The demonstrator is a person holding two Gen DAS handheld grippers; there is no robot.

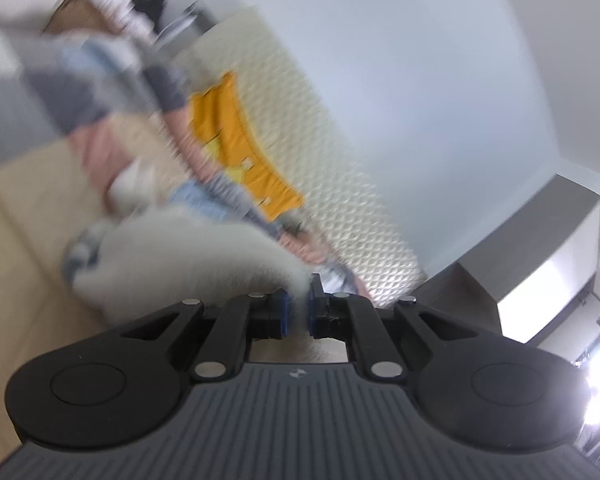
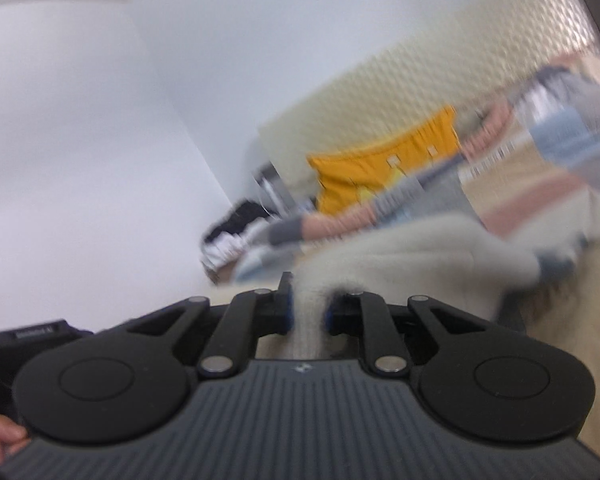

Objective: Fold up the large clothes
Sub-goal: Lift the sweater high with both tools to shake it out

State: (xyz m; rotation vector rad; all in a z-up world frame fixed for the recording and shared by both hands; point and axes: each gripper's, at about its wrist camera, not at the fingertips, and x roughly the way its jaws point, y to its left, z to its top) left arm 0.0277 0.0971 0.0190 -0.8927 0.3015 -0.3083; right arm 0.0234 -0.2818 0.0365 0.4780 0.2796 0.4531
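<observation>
Left gripper (image 1: 297, 307) and right gripper (image 2: 307, 309) both clamped on the cream garment (image 1: 188, 256), fabric pinched between pads, rest trailing ahead; orange shirt (image 1: 236, 148) further ahead, frames blurred

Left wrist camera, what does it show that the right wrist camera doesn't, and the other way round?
Only the left wrist view shows the left gripper, shut on a fold of the cream garment, plus a grey ledge and a bright light at the right edge. Only the right wrist view shows the right gripper, shut on the same garment, and a hand at the lower left corner. Both show the orange garment against the textured mattress, a blurred pile of other clothes, and the white wall.
</observation>
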